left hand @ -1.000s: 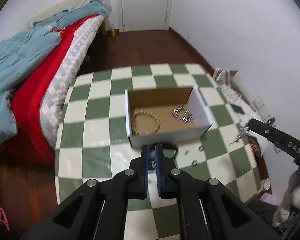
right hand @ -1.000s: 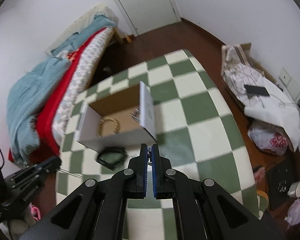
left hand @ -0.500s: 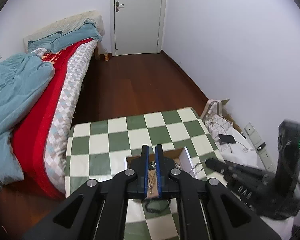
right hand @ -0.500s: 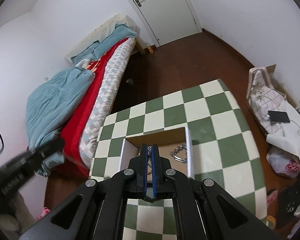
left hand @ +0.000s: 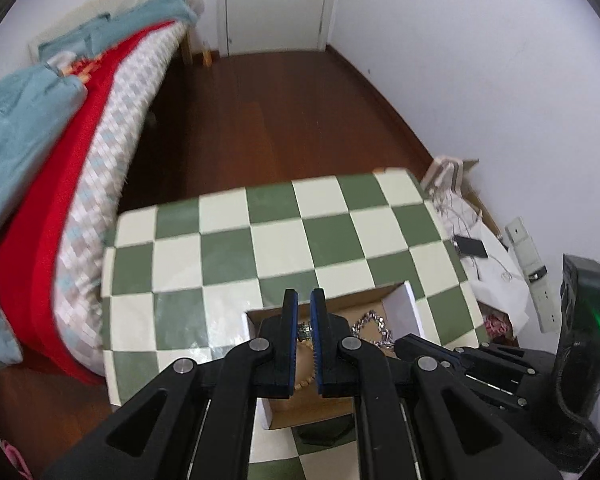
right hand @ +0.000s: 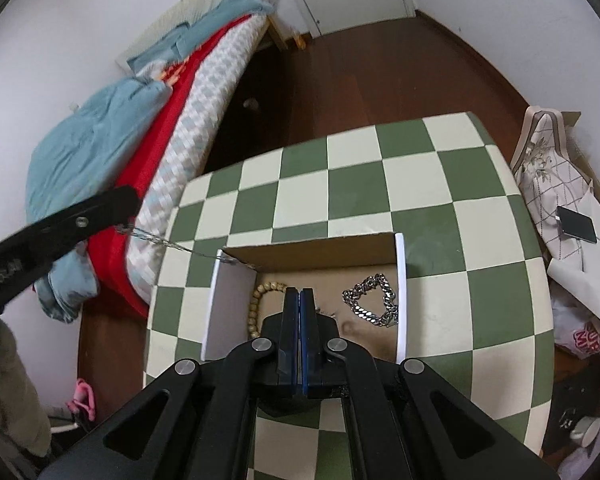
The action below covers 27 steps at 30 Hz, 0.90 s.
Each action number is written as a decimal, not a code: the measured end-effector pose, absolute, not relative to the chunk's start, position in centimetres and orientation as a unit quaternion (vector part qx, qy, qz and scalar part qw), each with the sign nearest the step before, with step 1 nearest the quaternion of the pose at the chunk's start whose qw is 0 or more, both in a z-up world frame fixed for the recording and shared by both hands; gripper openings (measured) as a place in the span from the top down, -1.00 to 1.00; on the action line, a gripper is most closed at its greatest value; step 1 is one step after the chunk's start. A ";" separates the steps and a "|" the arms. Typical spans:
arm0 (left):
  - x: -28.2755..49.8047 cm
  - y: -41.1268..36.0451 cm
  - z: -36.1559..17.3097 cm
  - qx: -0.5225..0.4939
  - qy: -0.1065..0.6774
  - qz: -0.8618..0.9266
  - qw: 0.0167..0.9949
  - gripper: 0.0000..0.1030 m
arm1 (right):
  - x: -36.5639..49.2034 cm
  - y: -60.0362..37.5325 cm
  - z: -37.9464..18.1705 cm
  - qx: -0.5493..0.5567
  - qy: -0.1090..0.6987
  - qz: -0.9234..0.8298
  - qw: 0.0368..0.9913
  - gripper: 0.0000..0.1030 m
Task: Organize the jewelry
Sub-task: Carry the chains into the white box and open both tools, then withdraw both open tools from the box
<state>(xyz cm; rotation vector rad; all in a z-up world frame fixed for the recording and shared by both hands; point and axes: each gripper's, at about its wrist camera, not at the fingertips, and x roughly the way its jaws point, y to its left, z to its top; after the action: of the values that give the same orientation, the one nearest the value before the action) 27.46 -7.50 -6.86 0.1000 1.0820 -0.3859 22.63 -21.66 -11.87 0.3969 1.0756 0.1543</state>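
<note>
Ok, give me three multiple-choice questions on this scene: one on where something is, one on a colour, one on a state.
1. The silver bracelet lies: A on the bed; B in the box; C on the floor.
2. The table has checks of: A green and cream; B red and white; C blue and black.
3. The left fingers are: A wide open; B shut on a thin chain; C out of view.

Answers: B, it rests on the box's cardboard floor by the right wall; A, those two colours alternate across the top; B, the thin chain runs from the closed tips toward the box.
</note>
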 end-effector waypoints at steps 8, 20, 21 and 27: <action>28.2 -7.1 -8.8 0.040 0.538 -0.166 0.826 0.61 | 24.3 -22.4 -15.2 0.233 0.574 0.081 0.781 0.89; 25.7 -4.0 -10.2 0.088 0.491 -0.074 0.864 -1.00 | 22.4 -22.2 -14.8 0.112 0.575 -0.016 0.810 -0.74; 25.4 -3.8 -10.4 0.088 0.491 -0.069 0.864 -1.00 | 22.2 -21.9 -14.8 0.095 0.576 -0.026 0.812 -0.77; 23.5 -2.6 -11.8 0.079 0.494 -0.049 0.864 -1.00 | 20.9 -20.7 -15.6 0.044 0.577 -0.055 0.813 -0.99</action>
<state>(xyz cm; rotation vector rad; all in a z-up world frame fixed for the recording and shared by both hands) 23.48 -2.59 -11.77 0.1661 1.0363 -0.1035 20.92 -20.74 -15.58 0.0944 1.2323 -0.1184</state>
